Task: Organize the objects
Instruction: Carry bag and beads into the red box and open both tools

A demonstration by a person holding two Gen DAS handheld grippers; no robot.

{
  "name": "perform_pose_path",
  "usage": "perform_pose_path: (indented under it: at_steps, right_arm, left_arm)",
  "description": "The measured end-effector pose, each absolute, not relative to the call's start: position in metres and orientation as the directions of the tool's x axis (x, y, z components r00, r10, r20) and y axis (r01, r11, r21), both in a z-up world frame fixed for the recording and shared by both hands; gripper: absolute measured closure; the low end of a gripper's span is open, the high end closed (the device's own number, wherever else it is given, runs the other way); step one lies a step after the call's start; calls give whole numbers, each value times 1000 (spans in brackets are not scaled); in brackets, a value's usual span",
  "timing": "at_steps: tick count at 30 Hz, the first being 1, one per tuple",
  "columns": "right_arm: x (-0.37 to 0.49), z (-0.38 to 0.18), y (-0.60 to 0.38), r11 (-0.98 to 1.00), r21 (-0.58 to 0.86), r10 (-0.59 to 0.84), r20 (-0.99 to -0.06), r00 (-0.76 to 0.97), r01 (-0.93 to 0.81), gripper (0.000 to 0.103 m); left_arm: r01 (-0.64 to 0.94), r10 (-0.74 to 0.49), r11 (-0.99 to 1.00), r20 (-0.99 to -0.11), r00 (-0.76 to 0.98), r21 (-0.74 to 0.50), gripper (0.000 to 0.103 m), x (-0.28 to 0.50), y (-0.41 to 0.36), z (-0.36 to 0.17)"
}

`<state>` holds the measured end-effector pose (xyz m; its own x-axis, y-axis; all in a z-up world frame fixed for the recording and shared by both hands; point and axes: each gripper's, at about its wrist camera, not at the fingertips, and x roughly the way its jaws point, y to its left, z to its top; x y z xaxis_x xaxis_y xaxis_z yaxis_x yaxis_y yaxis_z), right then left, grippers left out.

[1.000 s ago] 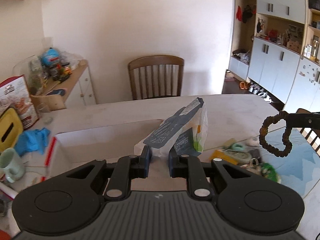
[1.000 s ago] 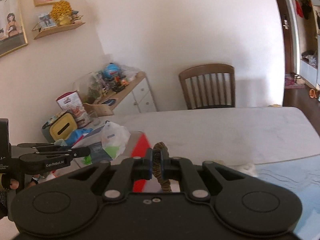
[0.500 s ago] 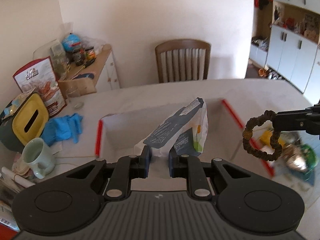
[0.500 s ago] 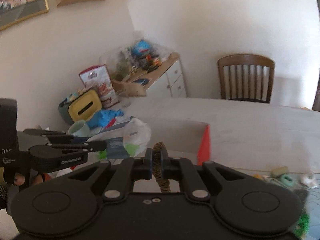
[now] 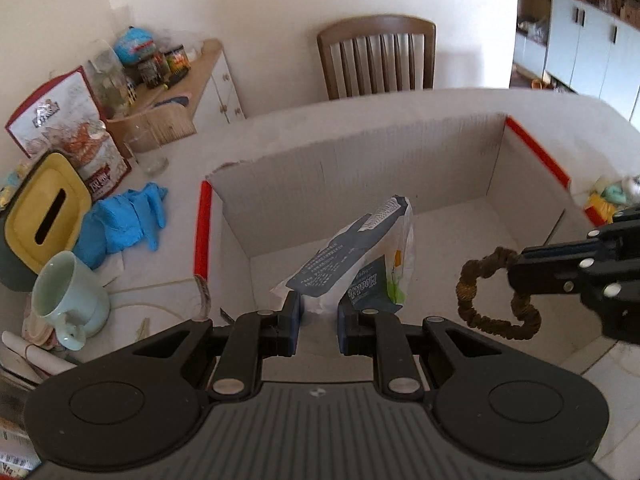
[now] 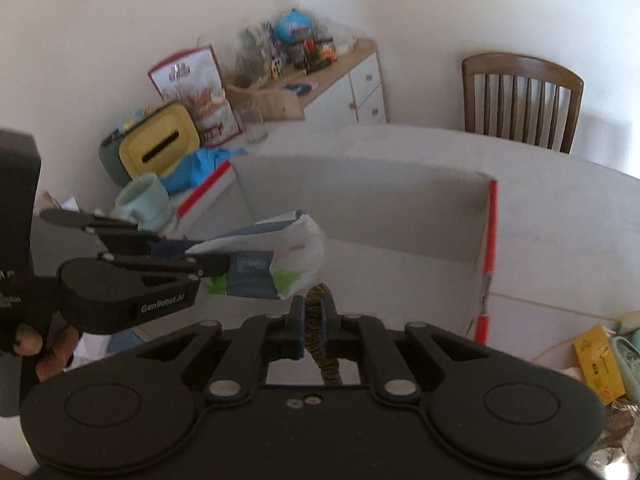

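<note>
Box: the open cardboard box [image 5: 400, 168] is sitting on the surface [image 5: 460, 100], beneath both loads.
Packet: the plastic packet [image 5: 360, 264] is hanging over the box floor, long axis tilting up and away, sealed end pointing at the far wall.
Left tongs: the left tongs [image 5: 318, 318] are pinching its lower edge.
Scrunchie: the brown scrunchie [image 5: 496, 296] is dangling as a loop from the clamped right tongs [image 6: 316, 322].
Advice: lowering each load near the floor before releasing, packet first, should be keeping them apart.

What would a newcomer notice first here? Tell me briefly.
The open cardboard box with red-taped edges fills the middle of the table. Over it, the left gripper holds a plastic packet, and the right gripper pinches a brown hair scrunchie. Left of the box sit blue gloves and a pale green mug.
</note>
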<state>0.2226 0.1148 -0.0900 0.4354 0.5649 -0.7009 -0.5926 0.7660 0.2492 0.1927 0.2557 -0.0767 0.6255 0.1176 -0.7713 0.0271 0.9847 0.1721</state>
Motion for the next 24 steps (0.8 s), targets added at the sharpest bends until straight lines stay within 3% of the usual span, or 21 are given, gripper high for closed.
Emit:
perform_pose_path:
  at_steps: [17,24]
  right_arm:
    - [230,-118,131,795,185,459,-807,372,-578,95]
    - [227,-114,127,793,174,458,-802,384,-583,83]
  left_arm:
    - [67,108,984,-859,501,163,83,215,257,-103]
    - [40,91,991,-862,499,128,76,210,261,-97]
